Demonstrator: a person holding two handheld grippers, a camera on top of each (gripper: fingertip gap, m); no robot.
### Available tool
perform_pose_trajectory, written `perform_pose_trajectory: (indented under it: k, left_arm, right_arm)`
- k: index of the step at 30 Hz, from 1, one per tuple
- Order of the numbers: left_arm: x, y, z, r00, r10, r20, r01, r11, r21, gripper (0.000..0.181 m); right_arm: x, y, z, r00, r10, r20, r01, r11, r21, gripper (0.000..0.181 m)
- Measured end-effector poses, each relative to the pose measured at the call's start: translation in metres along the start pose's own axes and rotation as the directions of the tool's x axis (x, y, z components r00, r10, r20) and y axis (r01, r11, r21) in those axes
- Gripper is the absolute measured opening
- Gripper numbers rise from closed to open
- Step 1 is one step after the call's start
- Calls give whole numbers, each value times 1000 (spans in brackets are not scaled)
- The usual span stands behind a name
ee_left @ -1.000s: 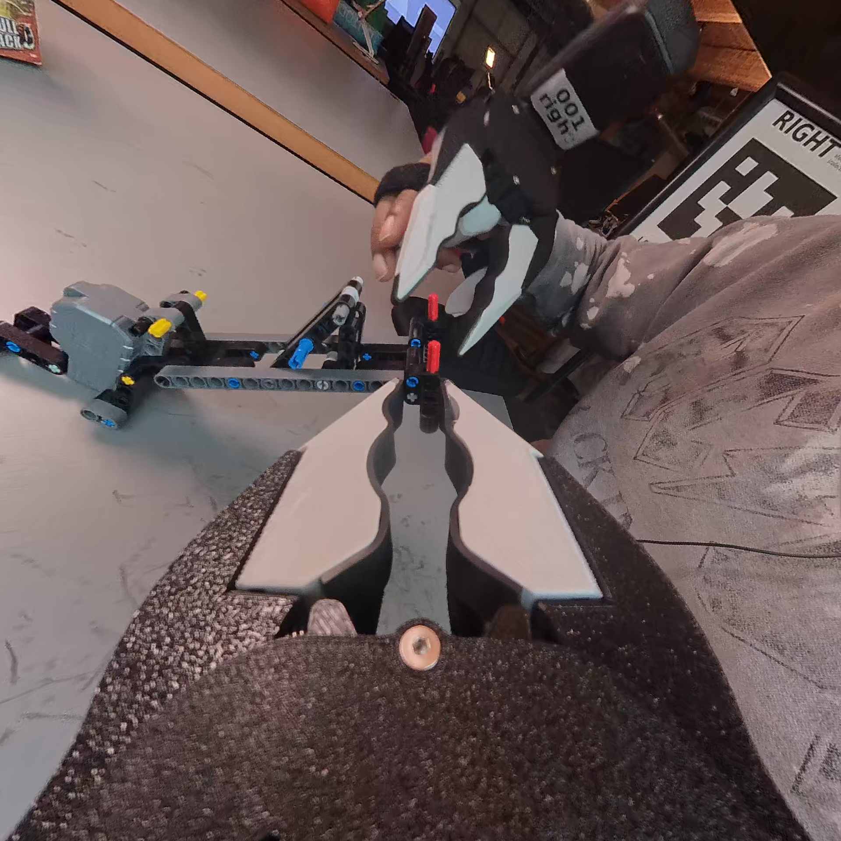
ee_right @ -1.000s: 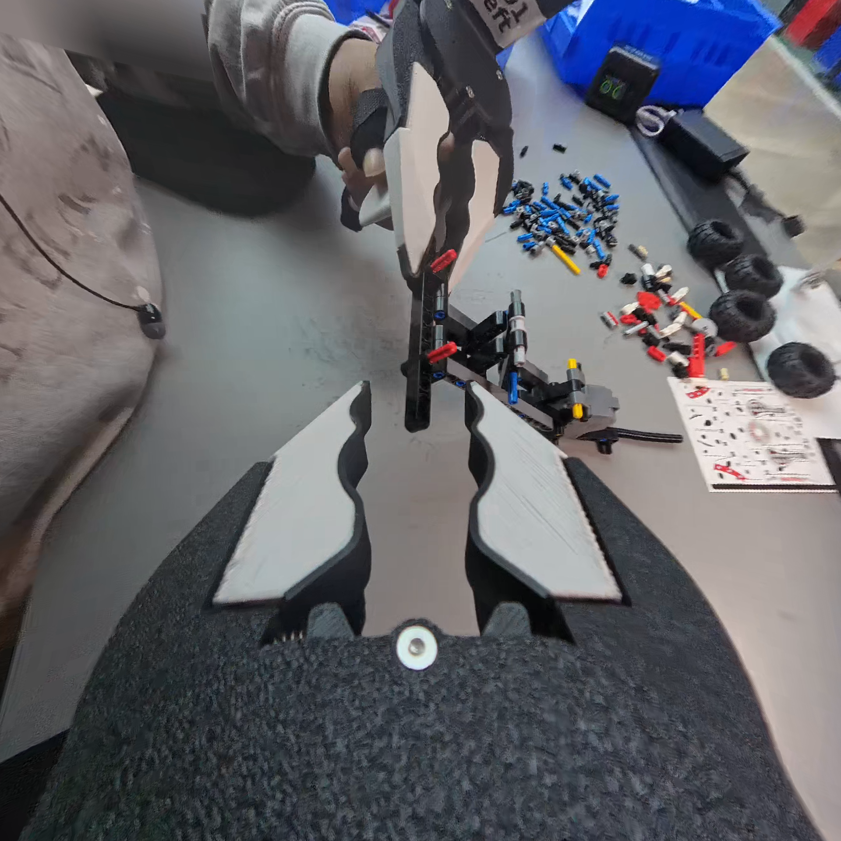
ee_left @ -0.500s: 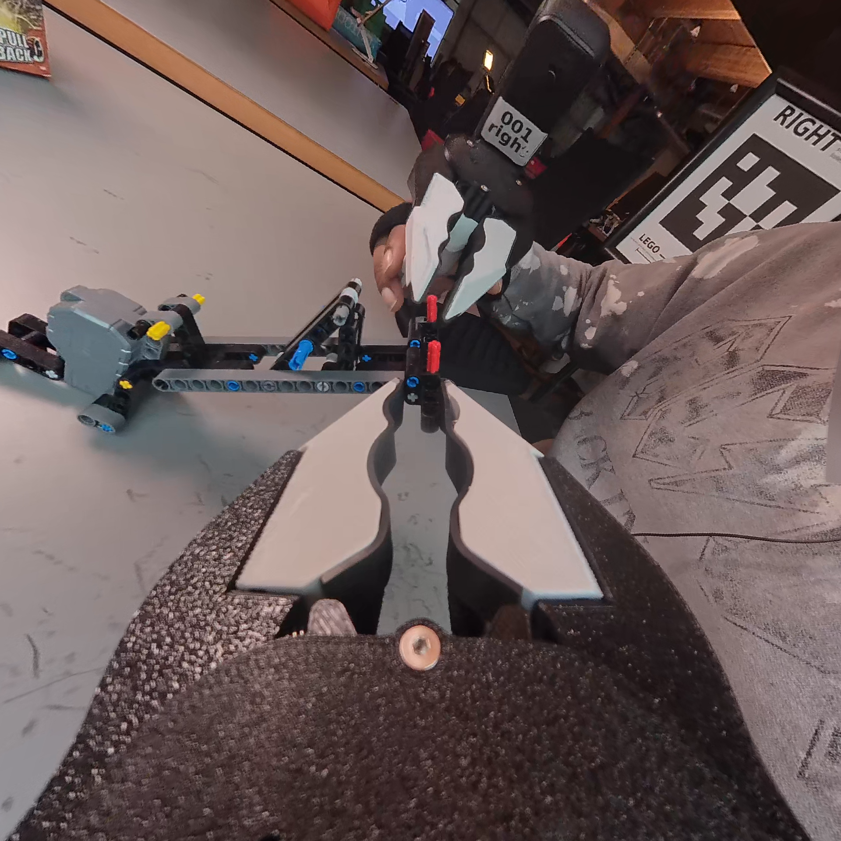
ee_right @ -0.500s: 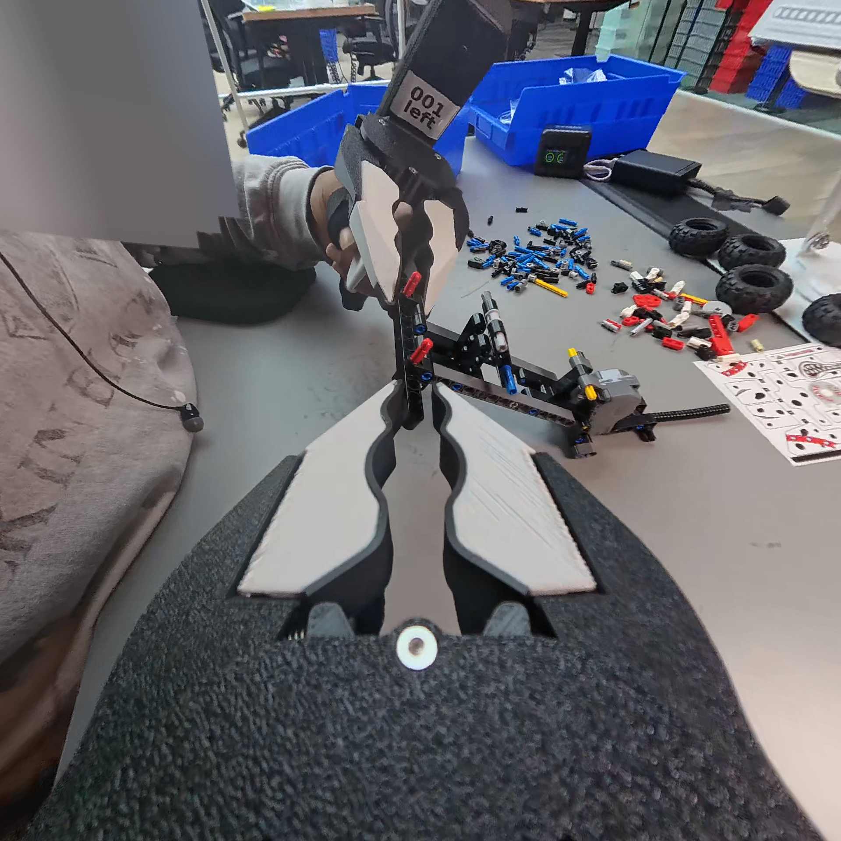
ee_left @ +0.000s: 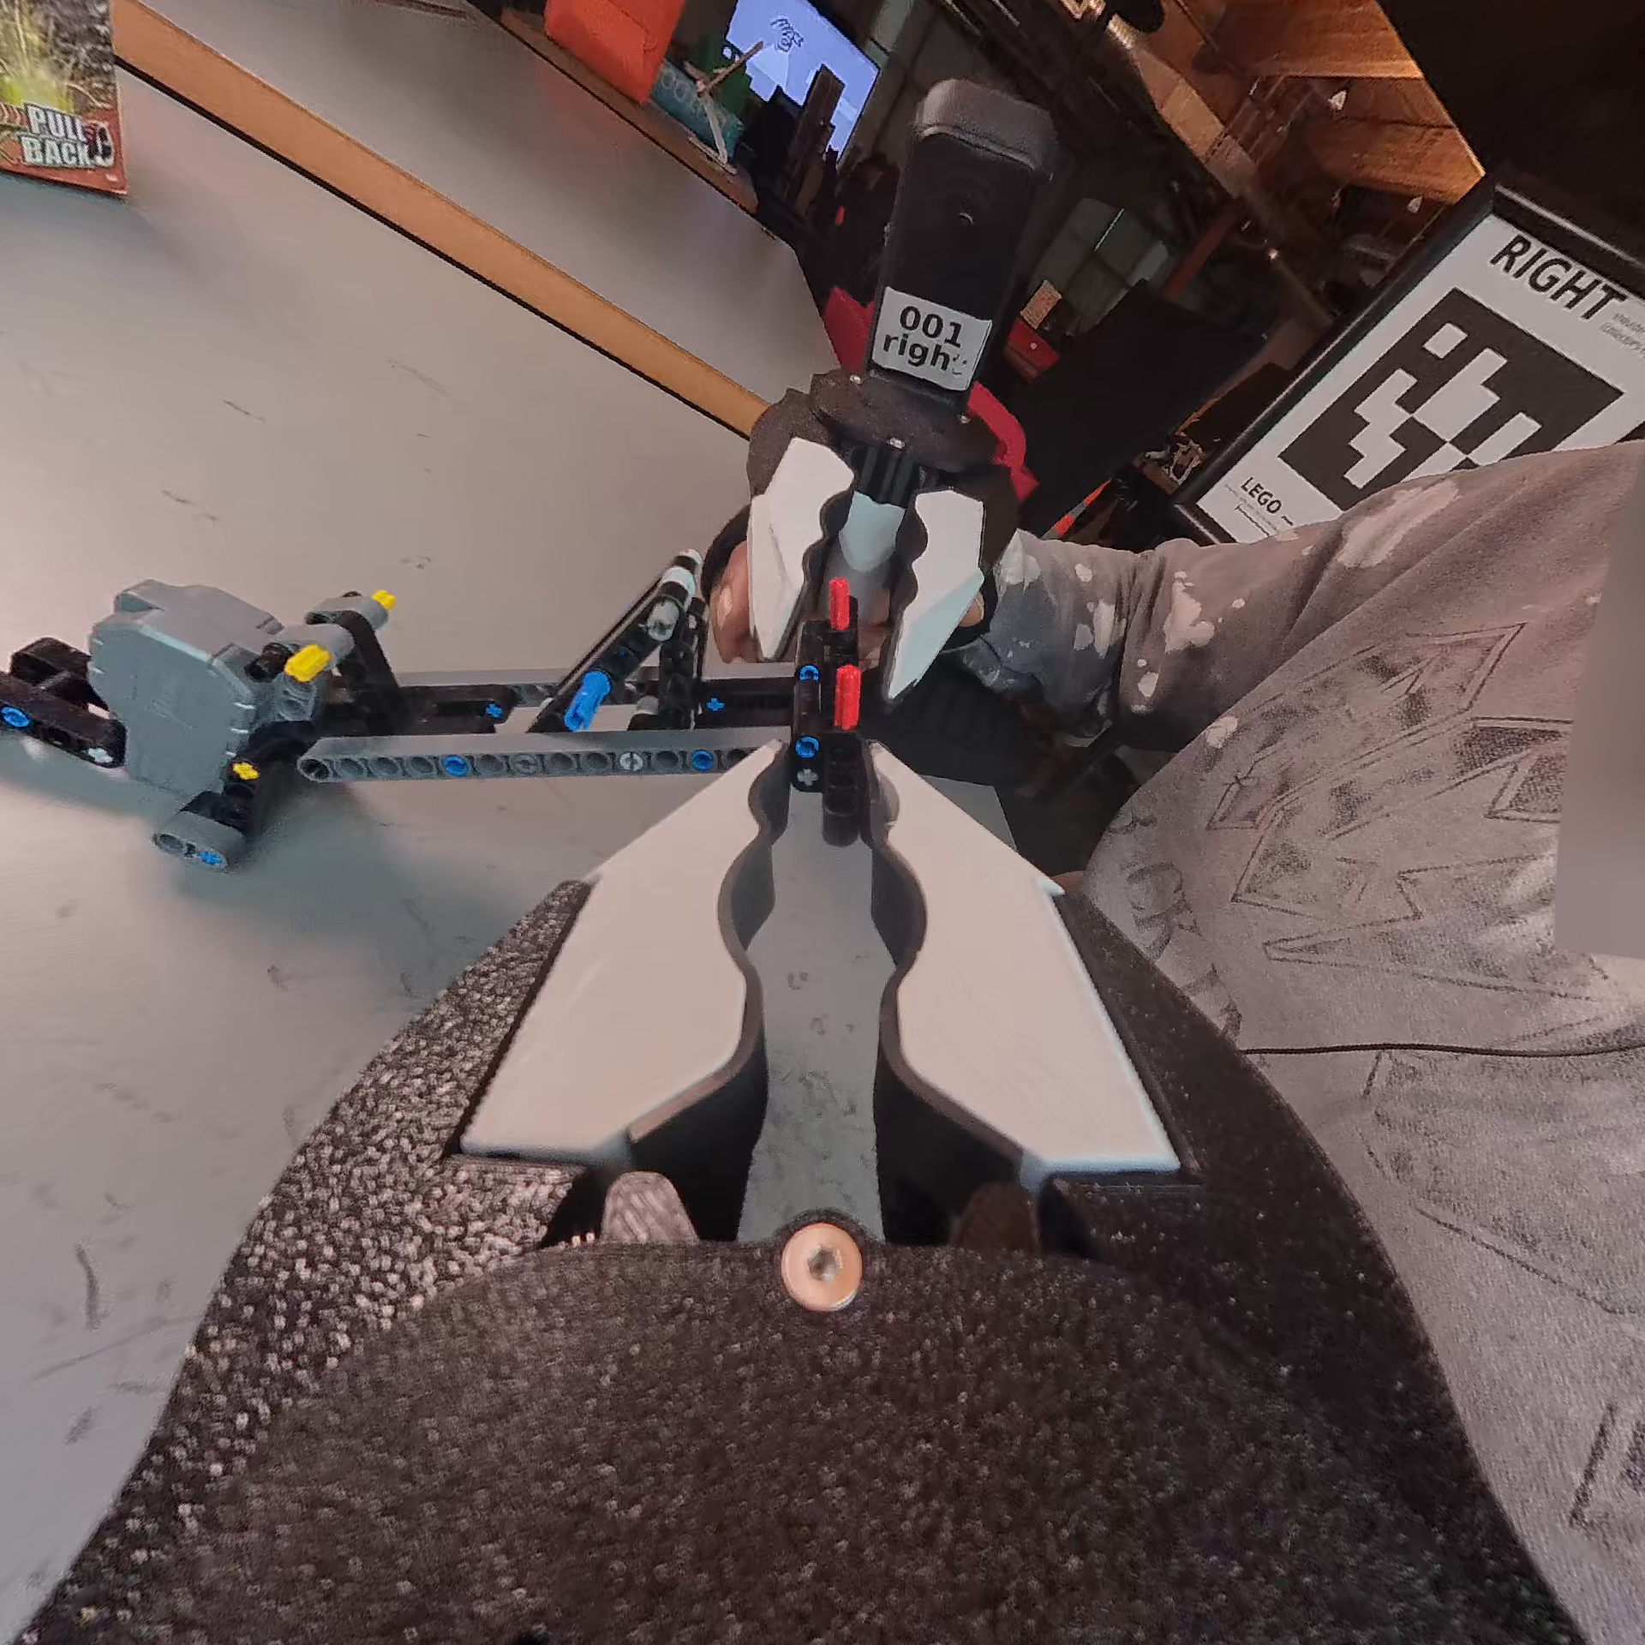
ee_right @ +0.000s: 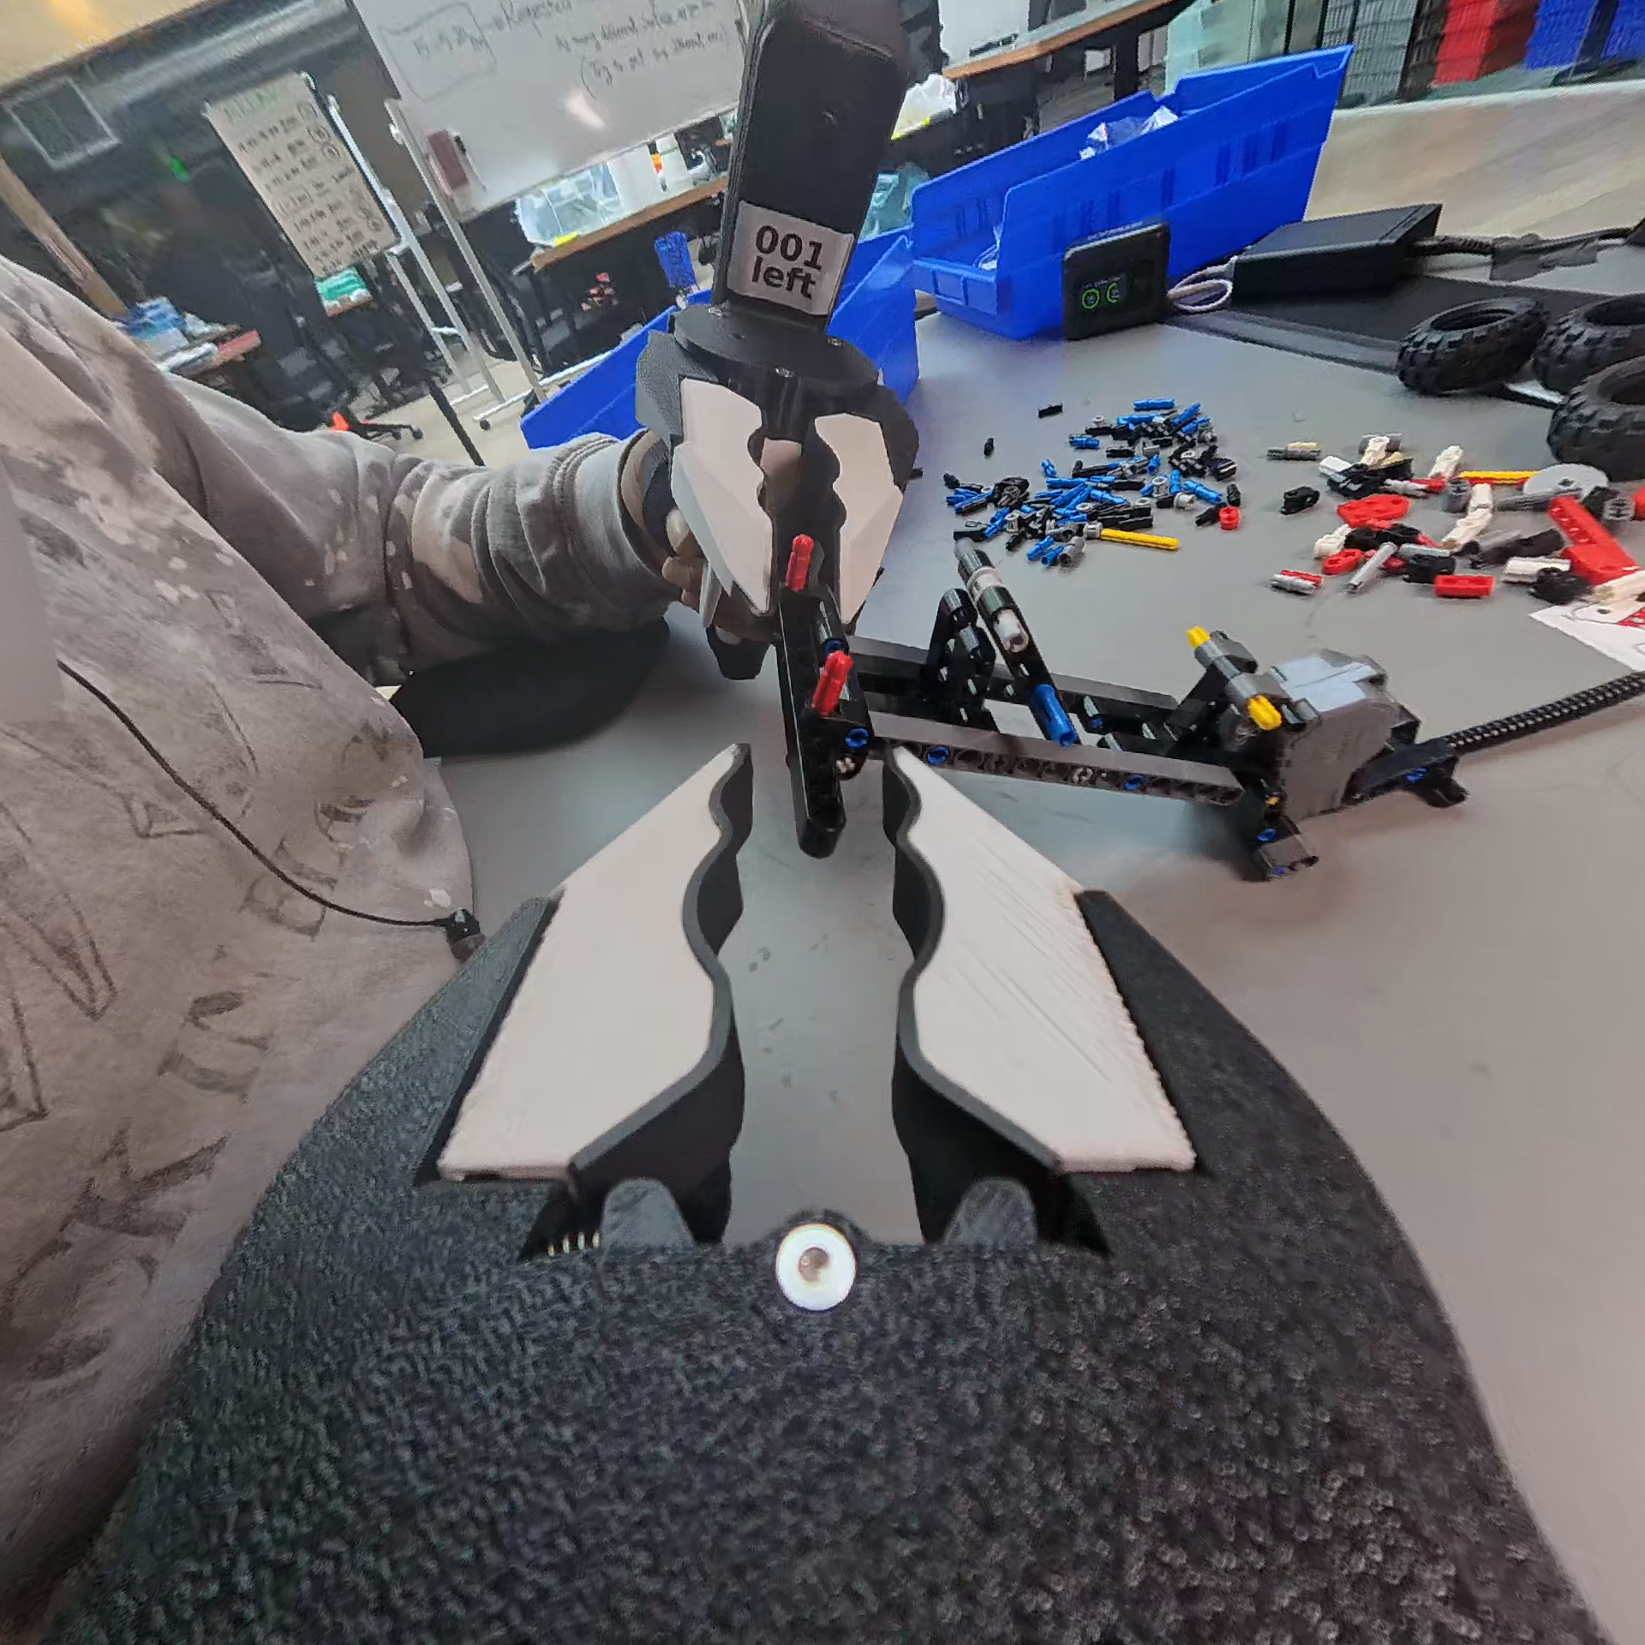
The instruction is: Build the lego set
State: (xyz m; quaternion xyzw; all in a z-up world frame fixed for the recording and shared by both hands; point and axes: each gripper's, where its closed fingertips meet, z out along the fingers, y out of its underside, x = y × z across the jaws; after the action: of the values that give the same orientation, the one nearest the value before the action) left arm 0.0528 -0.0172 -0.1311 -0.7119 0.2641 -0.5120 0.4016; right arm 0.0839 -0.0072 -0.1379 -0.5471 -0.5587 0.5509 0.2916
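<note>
The partly built chassis (ee_left: 534, 761) lies on the grey table, with a grey motor block (ee_left: 169, 685) at its far end. It also shows in the right wrist view (ee_right: 1068, 774). A black cross beam (ee_right: 814, 783) with two red pins (ee_right: 832, 681) stands at its near end. My left gripper (ee_left: 828, 765) is shut on one end of this beam. It also shows in the right wrist view (ee_right: 801, 570). My right gripper (ee_right: 817, 765) is open, its fingers astride the beam's other end with gaps on both sides. It faces the left gripper in the left wrist view (ee_left: 837, 668).
Loose blue and black pins (ee_right: 1113, 481) and red and white parts (ee_right: 1469, 534) lie at the right, behind the chassis. Black tyres (ee_right: 1469, 343), blue bins (ee_right: 1113, 196) and a black device (ee_right: 1113, 280) stand farther back. The person's grey sweatshirt (ee_left: 1380, 801) is close beside both grippers. The tips of one gripper are about 4 cm away from the tips of the other.
The right gripper has swung round to face the left one along the beam. Its jaws narrowed around the beam half a second ago and stand wider now. The left gripper kept its grip.
</note>
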Motion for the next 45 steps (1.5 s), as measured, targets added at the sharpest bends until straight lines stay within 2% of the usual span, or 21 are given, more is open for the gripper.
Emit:
perform_pose_trajectory:
  k: [3, 9, 45]
  left_arm:
    - [0, -2, -2, 1000, -8, 2, 7, 1000, 12, 15]
    - [-3, -1, -2, 1000, -2, 31, 2, 1000, -4, 15]
    - [-9, 1, -4, 997, -28, 68, 31, 999, -34, 15]
  right_arm:
    - [4, -4, 2, 999, -26, -34, 26, 999, 21, 17]
    - [7, -2, 2, 997, -30, -75, 31, 999, 18, 17]
    - [13, 0, 3, 997, 4, -72, 0, 999, 53, 16]
